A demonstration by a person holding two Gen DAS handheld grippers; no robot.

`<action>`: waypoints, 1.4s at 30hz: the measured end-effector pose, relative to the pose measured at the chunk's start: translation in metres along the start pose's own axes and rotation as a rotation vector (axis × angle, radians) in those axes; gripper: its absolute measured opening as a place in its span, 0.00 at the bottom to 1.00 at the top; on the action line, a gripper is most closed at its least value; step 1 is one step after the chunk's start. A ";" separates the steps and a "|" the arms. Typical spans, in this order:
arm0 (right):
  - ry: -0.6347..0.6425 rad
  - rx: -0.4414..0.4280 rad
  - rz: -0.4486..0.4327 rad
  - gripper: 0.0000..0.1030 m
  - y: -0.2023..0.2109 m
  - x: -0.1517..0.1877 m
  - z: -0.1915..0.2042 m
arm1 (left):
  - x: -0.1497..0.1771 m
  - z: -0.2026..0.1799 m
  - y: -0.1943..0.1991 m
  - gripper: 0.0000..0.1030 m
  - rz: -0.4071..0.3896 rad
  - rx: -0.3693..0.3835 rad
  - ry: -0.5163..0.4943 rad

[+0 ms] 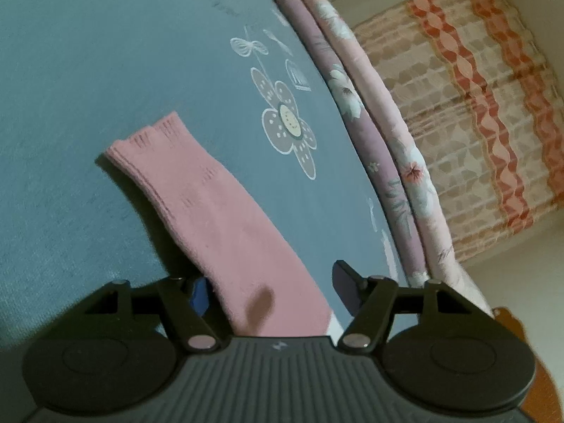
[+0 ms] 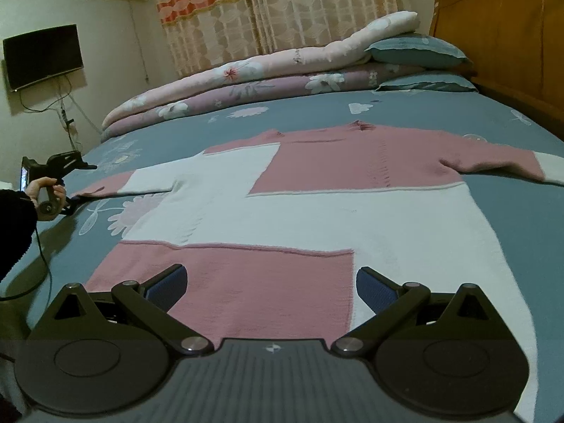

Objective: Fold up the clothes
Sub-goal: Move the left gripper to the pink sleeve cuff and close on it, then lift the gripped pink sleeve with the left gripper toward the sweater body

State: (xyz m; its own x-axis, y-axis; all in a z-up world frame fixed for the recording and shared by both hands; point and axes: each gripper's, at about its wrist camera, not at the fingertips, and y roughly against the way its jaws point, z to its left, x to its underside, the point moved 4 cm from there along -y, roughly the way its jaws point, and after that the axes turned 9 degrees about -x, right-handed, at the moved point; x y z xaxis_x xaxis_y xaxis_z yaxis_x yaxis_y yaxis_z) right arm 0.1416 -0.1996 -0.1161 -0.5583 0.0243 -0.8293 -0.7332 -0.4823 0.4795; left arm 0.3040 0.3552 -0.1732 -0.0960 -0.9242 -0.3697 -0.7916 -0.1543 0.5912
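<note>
A pink and white block-patterned sweater (image 2: 282,197) lies spread flat on the blue bedspread (image 2: 458,120), both sleeves stretched out. My right gripper (image 2: 271,287) is open, its jaws wide apart just above the pink hem panel. My left gripper (image 1: 273,287) is open over the pink left sleeve (image 1: 211,208), whose cuff points away from me. The sleeve runs between the jaws and nothing is clamped. In the right wrist view the left gripper (image 2: 61,176) sits at the left sleeve's end, held by a hand.
Folded pink and purple floral quilts (image 2: 246,84) lie along the far side of the bed, with blue pillows (image 2: 416,51) by the wooden headboard (image 2: 500,24). An orange-patterned curtain (image 2: 275,7) hangs behind. A dark TV (image 2: 42,56) is on the left wall.
</note>
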 end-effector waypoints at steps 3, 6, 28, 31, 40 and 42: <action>0.002 -0.011 0.001 1.00 0.000 0.000 0.001 | -0.003 -0.002 -0.002 0.63 -0.008 -0.017 0.000; -0.006 -0.030 -0.011 1.00 -0.002 -0.004 0.000 | -0.004 -0.008 -0.004 0.62 -0.017 -0.055 -0.022; 0.316 -0.162 0.131 1.00 -0.127 -0.090 0.022 | 0.002 -0.040 0.011 0.11 -0.085 -0.295 -0.252; 0.284 -0.200 0.135 1.00 -0.127 -0.080 0.017 | 0.004 -0.057 0.018 0.08 -0.111 -0.290 -0.305; 0.224 -0.238 0.135 1.00 -0.124 -0.072 0.009 | 0.014 -0.107 0.035 0.07 -0.120 -0.281 -0.449; 0.216 -0.235 0.139 1.00 -0.123 -0.072 0.008 | 0.017 -0.118 0.040 0.07 -0.126 -0.275 -0.472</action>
State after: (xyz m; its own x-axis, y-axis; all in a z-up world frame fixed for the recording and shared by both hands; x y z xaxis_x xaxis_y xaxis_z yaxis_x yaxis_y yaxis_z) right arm 0.2694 -0.1351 -0.1129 -0.5332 -0.2293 -0.8143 -0.5326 -0.6569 0.5337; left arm 0.3424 0.2920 -0.0712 -0.3211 -0.6455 -0.6930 -0.6339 -0.3971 0.6637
